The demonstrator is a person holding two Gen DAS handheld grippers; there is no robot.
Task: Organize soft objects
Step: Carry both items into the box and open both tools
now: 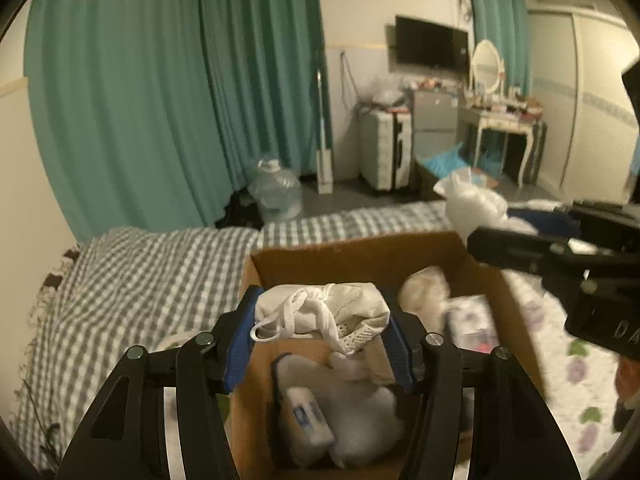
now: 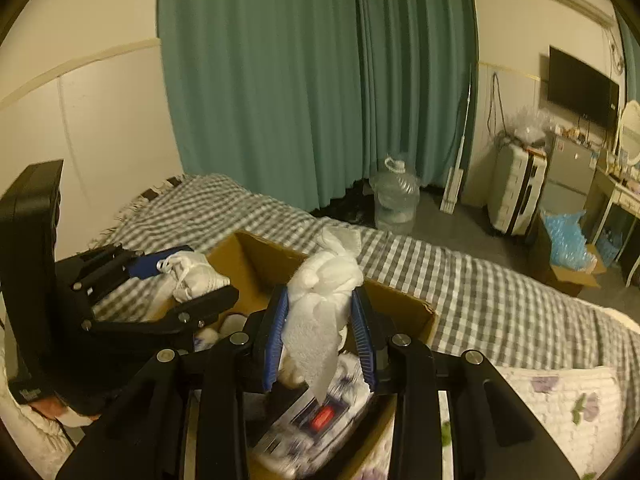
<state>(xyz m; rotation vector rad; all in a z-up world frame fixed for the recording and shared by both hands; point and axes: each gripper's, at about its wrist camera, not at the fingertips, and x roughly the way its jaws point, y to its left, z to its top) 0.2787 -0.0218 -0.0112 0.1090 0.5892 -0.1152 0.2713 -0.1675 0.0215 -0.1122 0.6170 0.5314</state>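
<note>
My left gripper [image 1: 322, 316] is shut on a white drawstring cloth bundle [image 1: 324, 312] and holds it over the open cardboard box [image 1: 360, 252] on the bed. The bundle also shows in the right wrist view [image 2: 192, 274]. My right gripper [image 2: 320, 316] is shut on a white fluffy towel [image 2: 324, 292] above the box's near side [image 2: 404, 300]; it shows in the left wrist view [image 1: 476, 204] past the box's far right corner. The box holds white soft items [image 1: 360, 404] and small packets [image 1: 308, 412].
The box sits on a grey checked bedspread [image 1: 140, 280] beside a floral quilt [image 1: 576, 372]. Beyond the bed are teal curtains [image 1: 180, 80], a water jug [image 1: 276, 192], a suitcase [image 1: 384, 148], a dressing table [image 1: 504, 120] and a floor box with blue plastic [image 2: 568, 240].
</note>
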